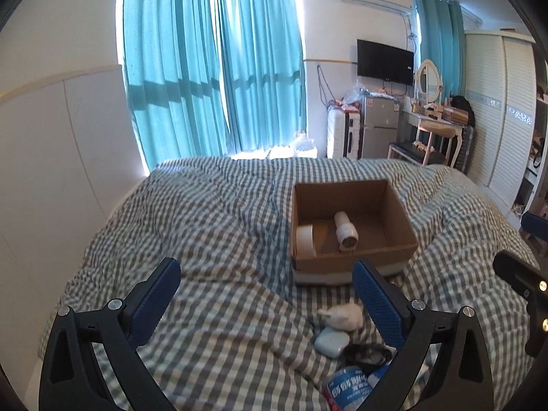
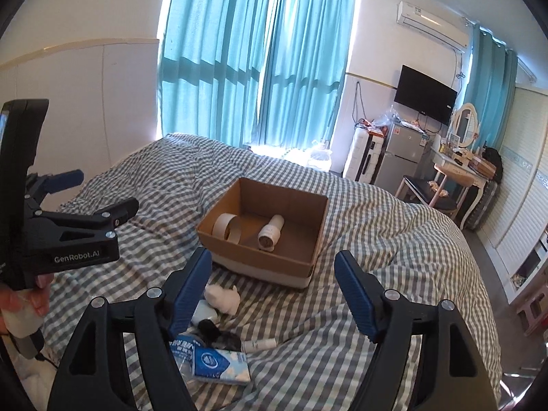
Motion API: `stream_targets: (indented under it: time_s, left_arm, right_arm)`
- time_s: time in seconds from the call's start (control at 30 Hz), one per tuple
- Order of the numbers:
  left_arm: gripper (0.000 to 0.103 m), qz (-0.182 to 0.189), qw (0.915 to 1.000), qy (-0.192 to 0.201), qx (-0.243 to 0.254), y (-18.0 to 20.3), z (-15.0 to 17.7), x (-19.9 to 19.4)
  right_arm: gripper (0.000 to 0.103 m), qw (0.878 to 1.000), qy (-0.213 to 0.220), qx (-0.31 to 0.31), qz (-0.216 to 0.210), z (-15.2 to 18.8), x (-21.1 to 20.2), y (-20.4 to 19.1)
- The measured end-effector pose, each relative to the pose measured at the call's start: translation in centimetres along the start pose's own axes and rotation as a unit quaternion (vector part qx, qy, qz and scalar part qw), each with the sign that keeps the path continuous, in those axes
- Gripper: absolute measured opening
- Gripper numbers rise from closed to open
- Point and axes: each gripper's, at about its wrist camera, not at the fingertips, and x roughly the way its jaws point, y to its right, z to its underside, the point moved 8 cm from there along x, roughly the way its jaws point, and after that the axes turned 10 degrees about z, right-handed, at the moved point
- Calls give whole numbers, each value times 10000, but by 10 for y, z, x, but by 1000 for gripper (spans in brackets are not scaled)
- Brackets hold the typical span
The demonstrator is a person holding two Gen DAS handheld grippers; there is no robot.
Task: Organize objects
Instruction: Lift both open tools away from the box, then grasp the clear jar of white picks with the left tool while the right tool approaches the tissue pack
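Cardboard box [image 1: 352,229] sits on your checked bedspread [image 1: 219,239], holding a tape roll [image 1: 304,238] and a white lint shaver [image 1: 345,230].
Left view: your left gripper [image 1: 267,303] is spread wide and empty, with a white cloth wad [image 1: 342,315] and pale blue case [image 1: 331,342] beside its right finger. Right view: your right gripper [image 2: 274,291] gapes empty near the box [image 2: 262,229]; tissue pack [image 2: 221,364] and small tube [image 2: 259,345] lie below.
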Motion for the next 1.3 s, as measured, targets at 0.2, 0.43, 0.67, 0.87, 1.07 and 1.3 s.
stream_targets:
  time_s: [0.2, 0.43, 0.67, 0.87, 1.07, 1.3]
  left_arm:
    - [103, 57, 9981, -589, -174, -1, 61, 24]
    - [103, 151, 9925, -1174, -311, 7, 124, 43]
    - [103, 577, 9856, -1572, -241, 37, 153, 50]
    - [103, 926, 9839, -1526, 2, 67, 157, 45]
    - [103, 986, 9794, -1720, 395, 88, 173, 57]
    - [89, 1029, 9755, -1868, 541, 92, 192, 78]
  right_arm:
    - [74, 9989, -417, 213, 23, 42, 21, -8]
    - [74, 9927, -1065, 557, -64, 102, 51, -11]
    - [74, 9884, -1294, 801, 2, 124, 57, 0]
    - [74, 9869, -1349, 882, 51, 128, 59, 3]
    - [74, 9864, -1389, 877, 67, 132, 62, 1]
    - [74, 9859, -1468, 797, 4, 139, 66, -8]
